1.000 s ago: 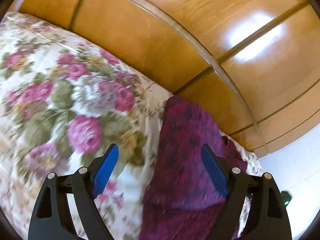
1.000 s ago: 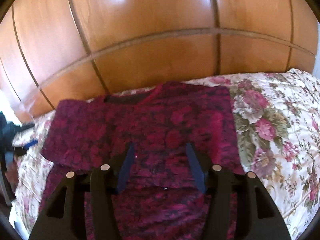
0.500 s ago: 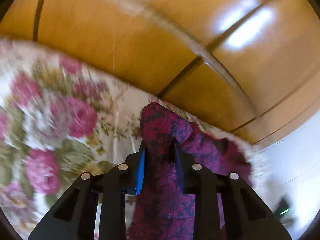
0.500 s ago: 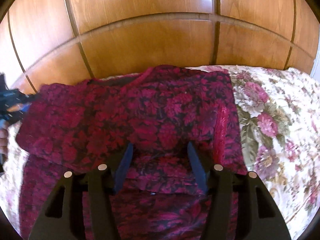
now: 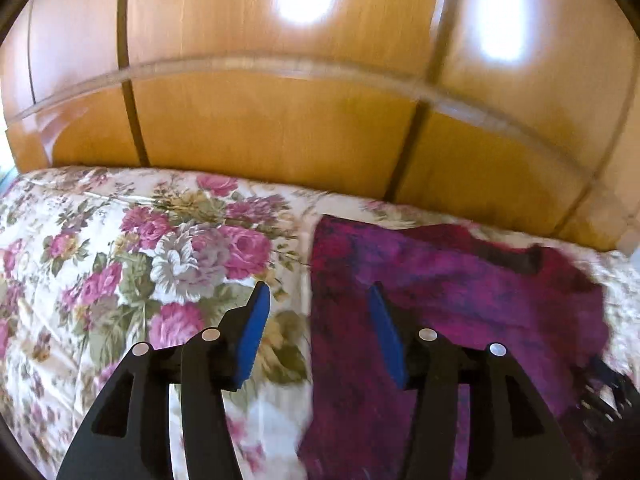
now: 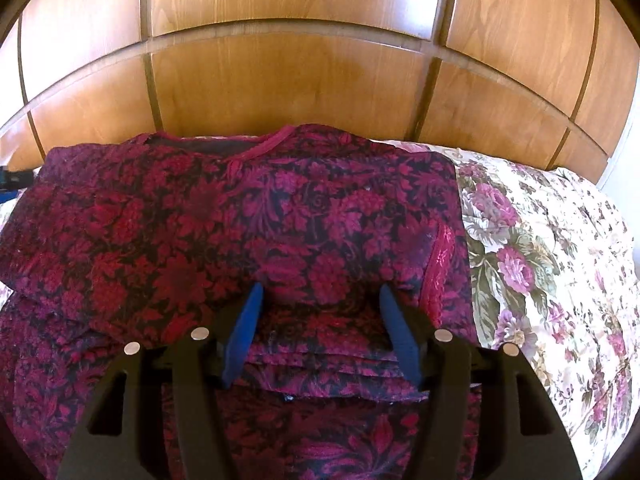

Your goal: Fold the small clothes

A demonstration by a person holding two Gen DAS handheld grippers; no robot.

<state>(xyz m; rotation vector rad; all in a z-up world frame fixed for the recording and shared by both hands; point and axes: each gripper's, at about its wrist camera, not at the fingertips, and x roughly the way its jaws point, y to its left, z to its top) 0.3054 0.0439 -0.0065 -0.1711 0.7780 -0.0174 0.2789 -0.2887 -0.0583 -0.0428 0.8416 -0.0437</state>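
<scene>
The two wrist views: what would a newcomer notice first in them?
First the dark red flowered garment, lying partly folded on the floral bedspread just below the glossy wooden headboard. Next the blue-padded grippers: the right gripper hangs open over the garment, and the left gripper, jaws just reopened, straddles its edge.

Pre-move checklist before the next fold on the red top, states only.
1. Left gripper free of cloth: ok, jaws have just been opening, nothing between them.
2. Right gripper free: ok, jaws have just been opening, apart above the red top.
3. Left sleeve folded in: ok, left edge straight.
4. Right sleeve folded in: ok, fold edge flat.
5. Neckline toward the headboard: ok.
6. Hem end flat on the bedspread: cannot tell, behind the grippers.
</scene>
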